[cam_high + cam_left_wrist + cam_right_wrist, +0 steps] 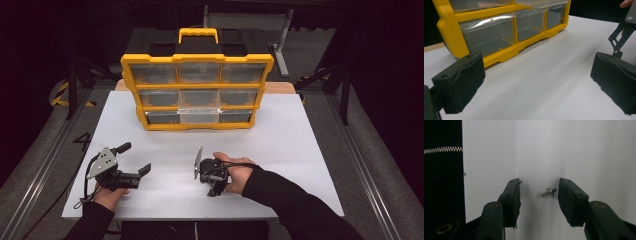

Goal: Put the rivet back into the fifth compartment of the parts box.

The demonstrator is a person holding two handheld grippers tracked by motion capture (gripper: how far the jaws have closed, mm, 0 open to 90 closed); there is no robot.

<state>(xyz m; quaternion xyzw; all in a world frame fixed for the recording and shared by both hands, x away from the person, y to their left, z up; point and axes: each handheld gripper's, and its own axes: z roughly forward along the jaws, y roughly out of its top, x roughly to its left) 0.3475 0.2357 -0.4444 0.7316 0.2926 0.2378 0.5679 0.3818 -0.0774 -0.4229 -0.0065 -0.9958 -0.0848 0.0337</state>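
Right tool [539,195]: jaws spread, pointed down at the surface, holding nothing; a small bolt [547,192] lies between the jaw tips, nearer one pad, not pinched.
Left tool [134,167]: jaws spread wide, empty, low over the surface, aimed toward the organizer.
Bolt: on the white surface [300,145] near the front middle, under the right tool.
Organizer [197,90]: yellow, clear drawers, upright at the back edge; bottom middle drawer [199,115] pulled out a bit.
Open room: bare surface between organizer and both tools; tools well apart.
Edges: left tool near the front-left edge; right hand [239,172] near the front edge.
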